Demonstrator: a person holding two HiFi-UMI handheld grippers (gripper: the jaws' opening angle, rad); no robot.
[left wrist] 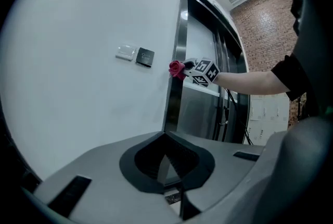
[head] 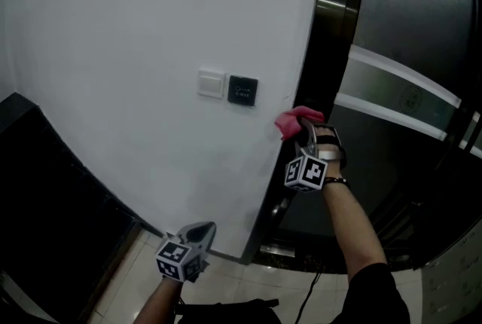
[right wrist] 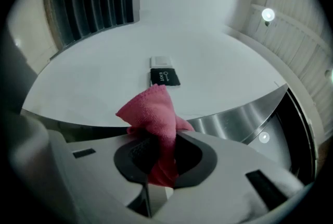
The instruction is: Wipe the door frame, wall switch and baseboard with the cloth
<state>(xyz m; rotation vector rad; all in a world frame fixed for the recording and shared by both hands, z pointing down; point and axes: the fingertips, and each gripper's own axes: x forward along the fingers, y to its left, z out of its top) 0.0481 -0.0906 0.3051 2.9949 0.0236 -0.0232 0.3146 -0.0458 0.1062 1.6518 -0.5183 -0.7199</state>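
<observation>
My right gripper (head: 304, 136) is shut on a pink cloth (head: 294, 121), and the bunched cloth presses against the edge where the white wall meets the shiny metal door frame (head: 328, 21). In the right gripper view the cloth (right wrist: 154, 113) sticks out past the jaws of that gripper (right wrist: 160, 154), in front of the frame (right wrist: 237, 119). Left of the cloth on the wall are a white wall switch (head: 212, 84) and a black panel (head: 242, 90). My left gripper (head: 197, 233) hangs low near the floor, shut and empty. Its own view shows the switch (left wrist: 125, 52) and the cloth (left wrist: 176, 68).
A dark surface (head: 45, 194) fills the left side beside the white wall. Light floor tiles (head: 226, 286) lie below, with a black cable (head: 307, 298) running across them. The dark door (head: 407, 29) with pale bands stands right of the frame.
</observation>
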